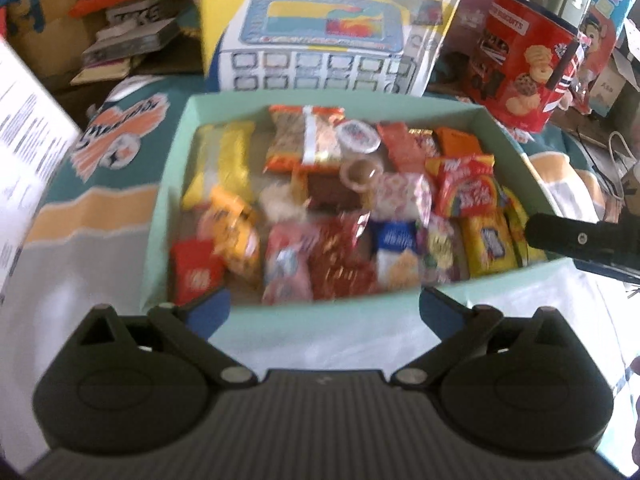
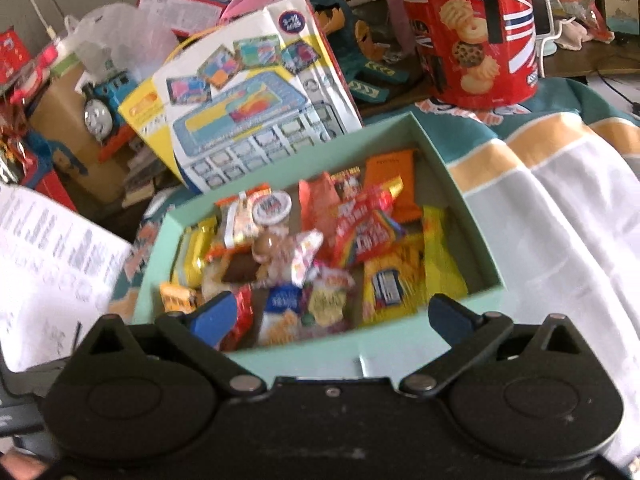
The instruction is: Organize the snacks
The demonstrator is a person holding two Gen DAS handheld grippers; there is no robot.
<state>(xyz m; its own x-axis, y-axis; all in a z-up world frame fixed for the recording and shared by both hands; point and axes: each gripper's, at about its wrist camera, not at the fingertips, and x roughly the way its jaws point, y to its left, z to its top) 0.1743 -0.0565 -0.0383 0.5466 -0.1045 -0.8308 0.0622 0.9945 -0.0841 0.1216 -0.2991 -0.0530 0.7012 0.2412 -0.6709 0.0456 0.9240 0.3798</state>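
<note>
A pale green box (image 1: 320, 312) is sitting on a cloth (image 1: 100, 248) banded in teal, orange and white, and it is holding a heap of wrapped snacks (image 1: 320, 208) that is filling it from wall to wall. The left gripper (image 1: 324, 306) is hanging over the near wall of the box with its blue-tipped jaws spread wide and nothing between them. The right gripper (image 2: 332, 316) is likewise standing wide and gripping nothing, its tips reaching over the near edge of the same box. Most of the wrappers are blurring too much to read: a red packet with a rainbow (image 1: 466, 192) is lying toward the right side, a yellow packet (image 1: 486, 244) is lying just beside it against the right wall, a small round white lid (image 1: 357, 136) is resting near the far side, and a blue and white packet (image 1: 394, 248) is lying near the front. Behind the box a toy box printed with a keyboard (image 1: 328, 36) is standing upright. To its right a red biscuit tin (image 2: 472, 36) is showing pictures of cookies, a Union Jack pattern and a word ending in "BISCUITS". A blue toy train (image 2: 106, 96) is peeking out at the far left, and a white sheet of small print (image 2: 52, 260) is lying left of the box, its text unreadable.
</note>
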